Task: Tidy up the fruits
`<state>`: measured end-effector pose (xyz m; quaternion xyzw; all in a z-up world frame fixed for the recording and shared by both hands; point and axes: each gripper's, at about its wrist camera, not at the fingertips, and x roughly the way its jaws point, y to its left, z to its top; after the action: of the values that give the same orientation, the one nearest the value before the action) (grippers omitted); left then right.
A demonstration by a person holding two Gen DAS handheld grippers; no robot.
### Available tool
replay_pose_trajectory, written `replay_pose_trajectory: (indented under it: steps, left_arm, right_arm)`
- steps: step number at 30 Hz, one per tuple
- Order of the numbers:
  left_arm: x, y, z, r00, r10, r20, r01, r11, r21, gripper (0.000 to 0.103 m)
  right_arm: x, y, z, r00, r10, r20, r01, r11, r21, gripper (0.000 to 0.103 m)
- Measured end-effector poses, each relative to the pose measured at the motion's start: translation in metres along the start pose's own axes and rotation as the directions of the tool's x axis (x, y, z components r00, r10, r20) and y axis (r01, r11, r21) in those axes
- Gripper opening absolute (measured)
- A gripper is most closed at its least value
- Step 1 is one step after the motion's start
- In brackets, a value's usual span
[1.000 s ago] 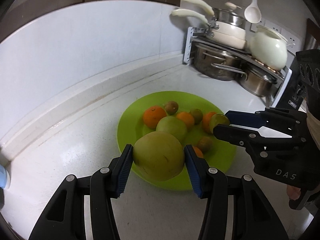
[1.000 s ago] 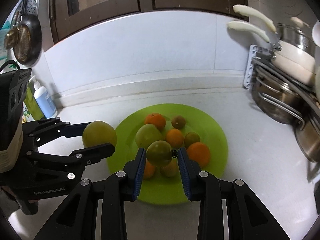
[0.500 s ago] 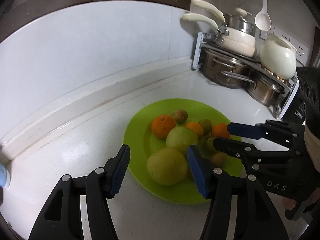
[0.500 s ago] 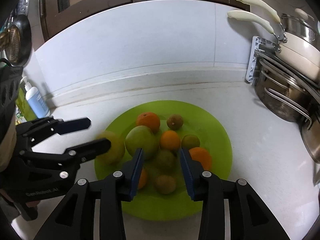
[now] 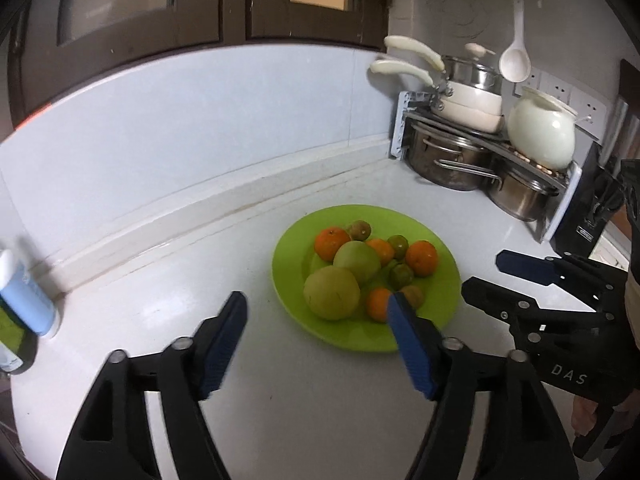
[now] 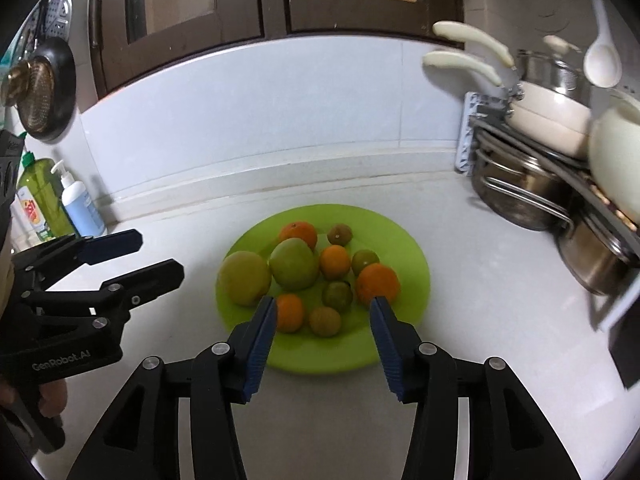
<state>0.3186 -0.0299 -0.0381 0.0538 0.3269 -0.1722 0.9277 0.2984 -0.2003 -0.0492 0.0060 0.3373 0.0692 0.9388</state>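
Observation:
A lime-green plate sits on the white counter and holds several fruits: a large yellow-green fruit at its left edge, a second green one, oranges and small green and brown fruits. My left gripper is open and empty, back from the plate's near-left rim; it also shows in the right wrist view. My right gripper is open and empty, in front of the plate; it also shows in the left wrist view.
A rack of steel pots and white pans with a white jar stands at the right. Soap and detergent bottles stand at the left wall. A raised ledge runs along the backsplash.
My left gripper let go of the large yellow-green fruit on the plate and my right let go of a small green fruit. Both opened wide and pulled back from the plate.

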Motion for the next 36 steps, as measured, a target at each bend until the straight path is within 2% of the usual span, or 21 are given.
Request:
replay_pose_trajectory:
  steps: [3,8,16,21,25,32,36]
  left_arm:
    - [-0.020,-0.003,-0.007,0.999,0.011,0.034,-0.012,1.000,0.026,0.086]
    - [-0.053,-0.004,-0.019,0.998,0.016,0.066,-0.018,0.999,0.033,0.093]
    - [-0.108,-0.024,-0.043,0.988,0.084,0.129,-0.087,0.996,0.021,0.101]
    - [-0.137,-0.042,-0.060,0.981,0.114,0.155,-0.113,0.993,-0.019,0.103]
    - [-0.155,-0.056,-0.072,0.980,0.135,0.147,-0.128,0.990,-0.056,0.103]
    - [-0.187,-0.084,-0.097,0.978,0.147,0.148,-0.140,0.988,-0.058,0.103]
    - [-0.205,-0.096,-0.110,0.977,0.158,0.145,-0.149,0.986,-0.070,0.103]
  right_arm:
    - [-0.024,0.005,-0.012,0.999,-0.033,0.030,0.032,0.999,0.031,0.065]
    - [-0.058,0.013,-0.031,0.994,-0.096,0.058,0.092,0.994,0.063,0.074]
    - [-0.106,0.016,-0.055,0.989,-0.111,0.095,0.105,0.993,0.060,0.080]
    - [-0.136,0.013,-0.067,0.990,-0.080,0.117,0.077,0.997,0.030,0.082]
    - [-0.158,0.011,-0.078,0.987,-0.080,0.139,0.077,0.997,0.025,0.084]
    - [-0.198,0.005,-0.100,0.983,-0.079,0.166,0.077,0.997,0.020,0.085]
    - [-0.219,0.003,-0.113,0.980,-0.080,0.182,0.076,0.997,0.028,0.089]
